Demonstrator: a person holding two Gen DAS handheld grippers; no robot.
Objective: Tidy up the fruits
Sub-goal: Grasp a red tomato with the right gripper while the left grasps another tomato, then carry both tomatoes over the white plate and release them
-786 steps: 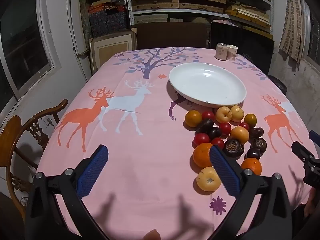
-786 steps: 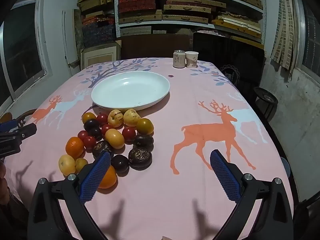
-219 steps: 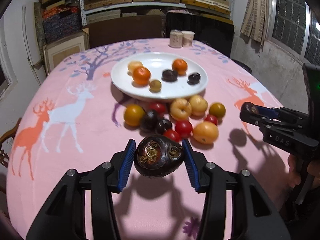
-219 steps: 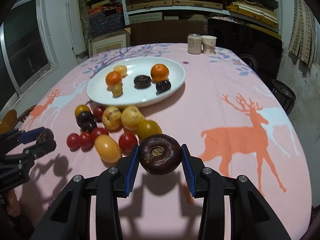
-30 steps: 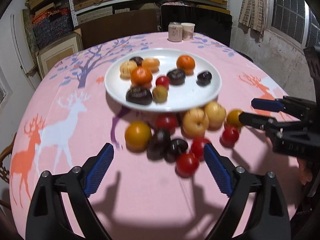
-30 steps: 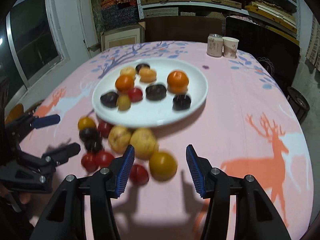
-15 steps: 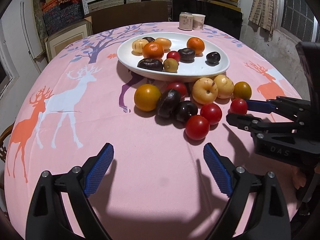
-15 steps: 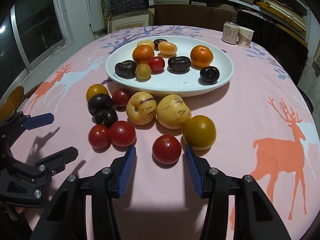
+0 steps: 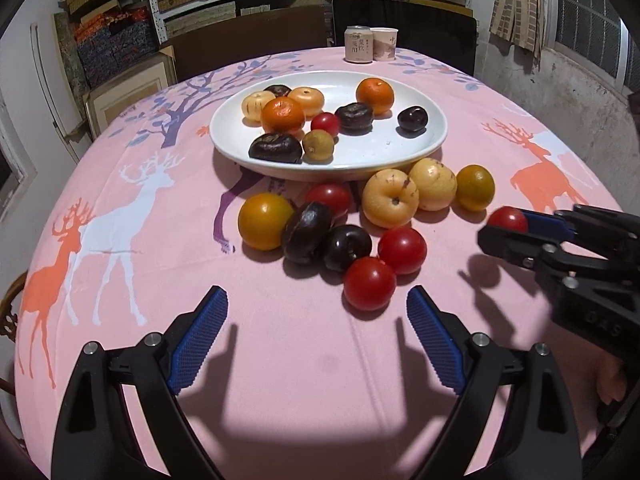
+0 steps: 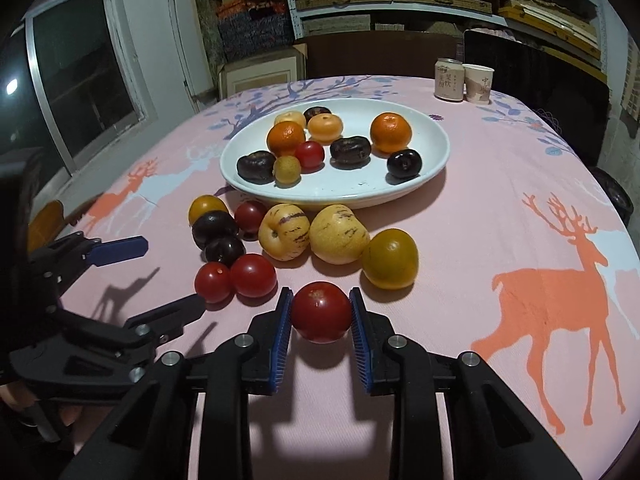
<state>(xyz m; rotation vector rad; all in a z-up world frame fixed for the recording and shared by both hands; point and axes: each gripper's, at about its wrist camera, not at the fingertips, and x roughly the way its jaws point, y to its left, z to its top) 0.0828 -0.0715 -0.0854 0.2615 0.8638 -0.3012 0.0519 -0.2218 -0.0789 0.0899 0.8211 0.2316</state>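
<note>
Near table's front edge, right gripper (image 10: 321, 314) now clenched on red tomato (image 10: 321, 312), which half a second ago sat loose between spread fingers; whether tomato has left pink cloth (image 10: 500, 216) is hard to judge; left gripper (image 9: 316, 322) hangs wide apart, holding nothing, short of another red tomato (image 9: 369, 283); white plate (image 9: 424, 148) already carries nine or so fruits, ten-odd remain on cloth beside it; likely next: carry to plate.

Wide-open left gripper (image 9: 314, 322), blue-padded, above pink deer-print tablecloth (image 9: 160, 240). Two round red tomatoes (image 9: 370, 283) lie just ahead. Beyond: white oval plate (image 9: 432, 136) bearing fruit.
</note>
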